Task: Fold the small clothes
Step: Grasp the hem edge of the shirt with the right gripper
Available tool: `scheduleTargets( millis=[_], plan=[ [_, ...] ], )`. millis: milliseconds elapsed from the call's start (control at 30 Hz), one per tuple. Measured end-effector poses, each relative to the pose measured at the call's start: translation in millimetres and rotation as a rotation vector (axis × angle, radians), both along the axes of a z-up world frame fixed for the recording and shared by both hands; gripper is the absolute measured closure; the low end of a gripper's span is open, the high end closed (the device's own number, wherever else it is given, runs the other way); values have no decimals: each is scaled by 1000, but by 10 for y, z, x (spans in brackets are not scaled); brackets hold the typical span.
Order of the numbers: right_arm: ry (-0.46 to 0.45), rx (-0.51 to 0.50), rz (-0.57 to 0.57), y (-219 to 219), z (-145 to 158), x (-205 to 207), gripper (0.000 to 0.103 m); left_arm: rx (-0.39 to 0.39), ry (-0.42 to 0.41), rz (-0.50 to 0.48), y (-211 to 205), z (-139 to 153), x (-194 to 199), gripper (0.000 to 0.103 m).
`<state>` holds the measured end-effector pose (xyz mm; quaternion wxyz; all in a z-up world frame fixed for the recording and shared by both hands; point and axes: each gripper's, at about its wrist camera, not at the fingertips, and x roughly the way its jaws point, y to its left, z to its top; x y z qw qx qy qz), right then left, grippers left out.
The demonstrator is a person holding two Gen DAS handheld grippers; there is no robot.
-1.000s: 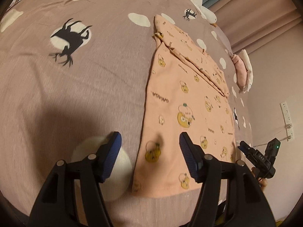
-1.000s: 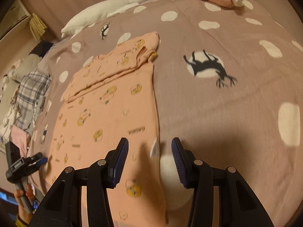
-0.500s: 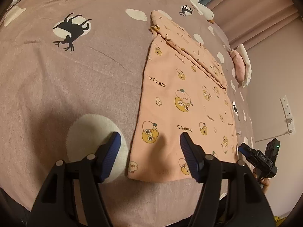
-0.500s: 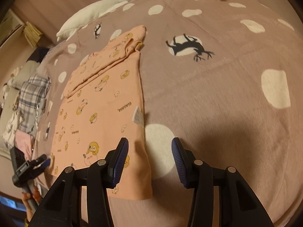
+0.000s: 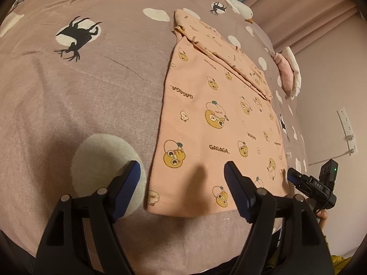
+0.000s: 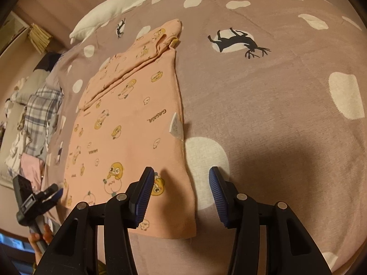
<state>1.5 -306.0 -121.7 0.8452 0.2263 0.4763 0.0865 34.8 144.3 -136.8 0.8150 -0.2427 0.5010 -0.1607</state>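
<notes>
Peach shirt (image 5: 218,123) lying flat on the spotted bedspread (image 5: 80,80), one sleeve folded across its far part. Left gripper (image 5: 181,188) spread wide above the shirt's near hem; right gripper (image 6: 181,197) also spread, holding nothing, over the shirt's near corner, white tag (image 6: 175,126) just beyond

From my remote feed I see a mauve bedspread (image 5: 68,105) with cream dots and black deer, pink curtains (image 5: 305,16), a wall power strip (image 5: 347,129) (cable trailing), and plaid bedding (image 6: 41,114) under dim warm light.
</notes>
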Motion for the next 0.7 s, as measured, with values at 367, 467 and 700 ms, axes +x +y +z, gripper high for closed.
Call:
scheduleTargets(
  millis=[367, 467, 700],
  plan=[
    [-13, 30, 32, 103, -41, 161, 53, -65, 3, -31, -60, -49, 259, 27],
    [-17, 71, 36, 118, -57, 244, 53, -112, 8, -43, -89, -60, 396, 27],
    [-7, 194, 29, 48, -100, 269, 53, -178, 8, -82, -148, -62, 419, 28]
  ],
)
